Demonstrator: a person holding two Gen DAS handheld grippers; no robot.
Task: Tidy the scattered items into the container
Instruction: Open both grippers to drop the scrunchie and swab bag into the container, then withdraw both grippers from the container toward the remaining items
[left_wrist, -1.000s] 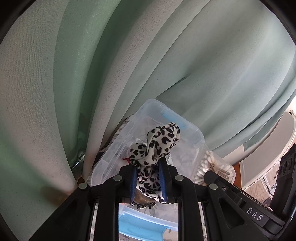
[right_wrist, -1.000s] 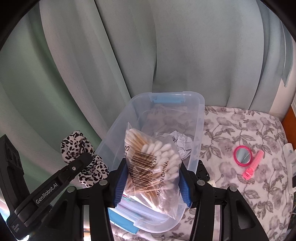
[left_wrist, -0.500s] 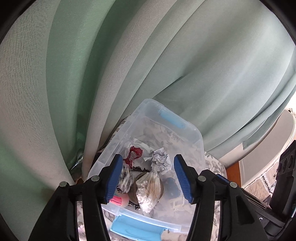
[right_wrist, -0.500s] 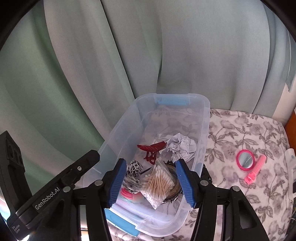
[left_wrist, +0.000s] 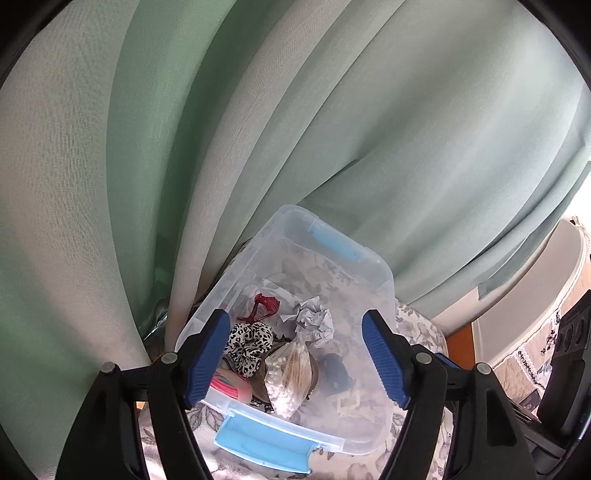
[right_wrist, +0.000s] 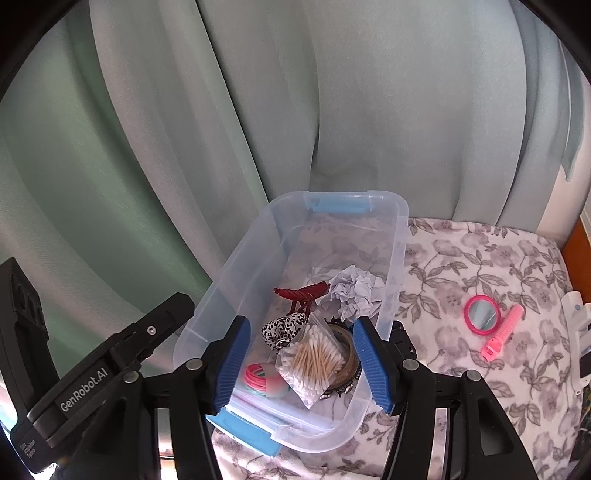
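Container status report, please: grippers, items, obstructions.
Left gripper, right gripper open, jaws just opening, empty. Scrunchie, cotton swabs in container. Mirror, roller outside.

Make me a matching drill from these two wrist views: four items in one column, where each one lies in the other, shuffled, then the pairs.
Items
1. cotton swab bag
2. pink hand mirror
3. red hair claw
4. crumpled paper

Places
A. on the floral cloth, outside the clear container
B. in the container, against its right wall
C. in the container, between the right gripper's open jaws in that view
D. in the container, left of the paper

Pairs: 1-C, 2-A, 3-D, 4-B
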